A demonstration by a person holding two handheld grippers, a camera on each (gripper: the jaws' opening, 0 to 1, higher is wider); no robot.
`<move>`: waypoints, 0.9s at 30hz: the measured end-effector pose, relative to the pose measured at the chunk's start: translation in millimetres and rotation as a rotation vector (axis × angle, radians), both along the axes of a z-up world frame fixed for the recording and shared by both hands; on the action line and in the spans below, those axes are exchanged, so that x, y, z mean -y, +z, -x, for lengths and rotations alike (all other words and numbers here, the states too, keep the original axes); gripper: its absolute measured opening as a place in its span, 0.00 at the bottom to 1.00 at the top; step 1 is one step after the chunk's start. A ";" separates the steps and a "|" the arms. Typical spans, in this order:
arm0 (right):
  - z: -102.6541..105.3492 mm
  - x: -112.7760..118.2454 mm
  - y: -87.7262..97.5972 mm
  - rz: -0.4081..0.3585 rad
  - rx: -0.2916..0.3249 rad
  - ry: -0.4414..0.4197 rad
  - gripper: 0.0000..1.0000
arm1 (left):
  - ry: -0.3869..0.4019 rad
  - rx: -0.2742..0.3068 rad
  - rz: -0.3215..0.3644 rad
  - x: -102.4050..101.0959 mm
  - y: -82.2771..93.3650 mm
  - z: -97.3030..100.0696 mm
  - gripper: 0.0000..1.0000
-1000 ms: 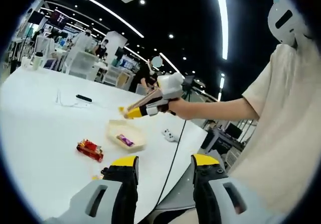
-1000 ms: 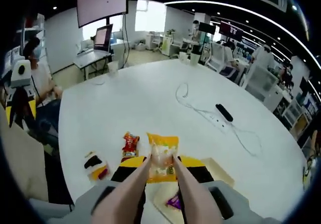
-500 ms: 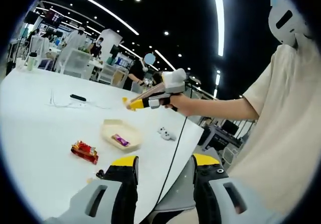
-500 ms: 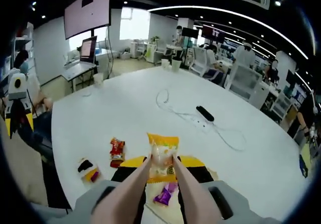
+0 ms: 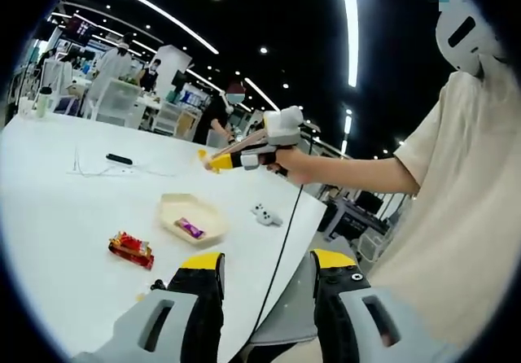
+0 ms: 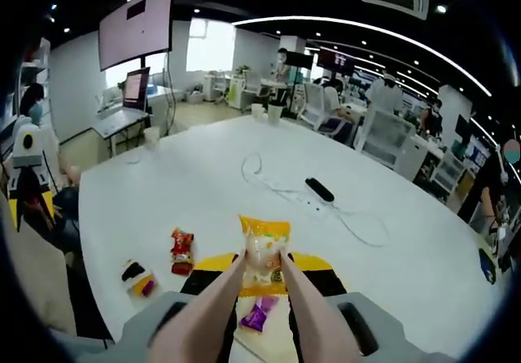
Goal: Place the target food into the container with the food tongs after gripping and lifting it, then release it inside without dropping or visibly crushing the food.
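Target food: an orange-and-white snack packet (image 6: 263,253) pinched between the two tong arms, standing upright beyond their tips, held in the air above the table.
Food tongs: pale tongs (image 6: 262,310) run forward from the right gripper (image 6: 262,275); their tips close on the packet's lower half. In the left gripper view the tongs (image 5: 236,153) reach out from the person's hand, with the packet (image 5: 203,160) at the far end, above the tray.
Right gripper: clamped on the tongs, jaws pressing the arms together.
Container: a shallow cream tray (image 5: 193,217) on the white table (image 5: 57,208), ahead of the left jaws; its bare rim also shows below the tong tips (image 6: 244,345).
Inside the container: a purple wrapped sweet (image 6: 253,316), directly beneath the held packet; also seen in the tray (image 5: 189,229).
Left gripper: (image 5: 268,267) jaws spread apart, nothing between them, over the table edge.
Beside the tray: a red packet (image 6: 181,251), left of the tongs; a dark-and-yellow packet (image 6: 137,278) further left.
Beyond the tips: a white cable and a black remote (image 6: 318,189).
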State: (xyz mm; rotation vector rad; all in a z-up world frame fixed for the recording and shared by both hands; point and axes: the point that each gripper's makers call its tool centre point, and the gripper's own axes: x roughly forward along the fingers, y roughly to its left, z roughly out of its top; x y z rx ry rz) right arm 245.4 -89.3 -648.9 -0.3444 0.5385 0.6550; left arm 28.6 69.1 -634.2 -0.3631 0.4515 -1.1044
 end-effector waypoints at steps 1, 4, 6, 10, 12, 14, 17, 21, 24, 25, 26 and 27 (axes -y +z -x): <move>0.2 0.4 -0.2 0.001 0.000 0.000 0.23 | -0.001 0.000 0.000 0.5 0.0 -0.1 0.42; 1.8 4.3 -0.8 0.000 -0.001 -0.008 0.23 | -0.006 0.000 0.004 2.9 0.8 -0.5 0.42; 1.8 6.8 -1.0 -0.001 -0.001 -0.013 0.23 | -0.011 0.001 0.002 3.9 0.8 -0.4 0.42; 2.4 11.9 -1.8 -0.005 -0.004 -0.025 0.23 | -0.020 0.002 0.000 4.9 1.1 -0.7 0.42; 3.0 14.2 -2.7 -0.006 -0.007 -0.032 0.23 | -0.024 0.005 -0.001 5.2 2.0 -1.1 0.42; 3.8 15.3 -3.3 -0.005 -0.009 -0.036 0.23 | -0.025 0.007 -0.003 4.9 2.3 -1.4 0.42; 4.6 16.7 -3.7 -0.003 -0.009 -0.039 0.23 | -0.022 0.008 -0.002 4.0 2.3 -2.1 0.42; 3.7 19.5 -5.0 -0.010 -0.013 -0.049 0.23 | -0.021 0.006 -0.002 4.0 1.9 -1.0 0.42; 3.6 20.2 -6.6 -0.004 -0.020 -0.049 0.23 | -0.020 -0.002 0.000 4.4 -1.8 -1.1 0.42; 3.4 20.4 -6.1 -0.003 -0.020 -0.049 0.23 | -0.020 -0.006 0.001 5.0 -2.8 -1.4 0.42; 3.3 20.5 -5.8 -0.003 -0.019 -0.049 0.23 | -0.021 -0.008 0.001 5.7 -3.3 -1.7 0.42; 3.2 20.8 -5.2 -0.001 -0.017 -0.048 0.23 | -0.024 -0.006 0.003 7.0 -2.7 -1.6 0.42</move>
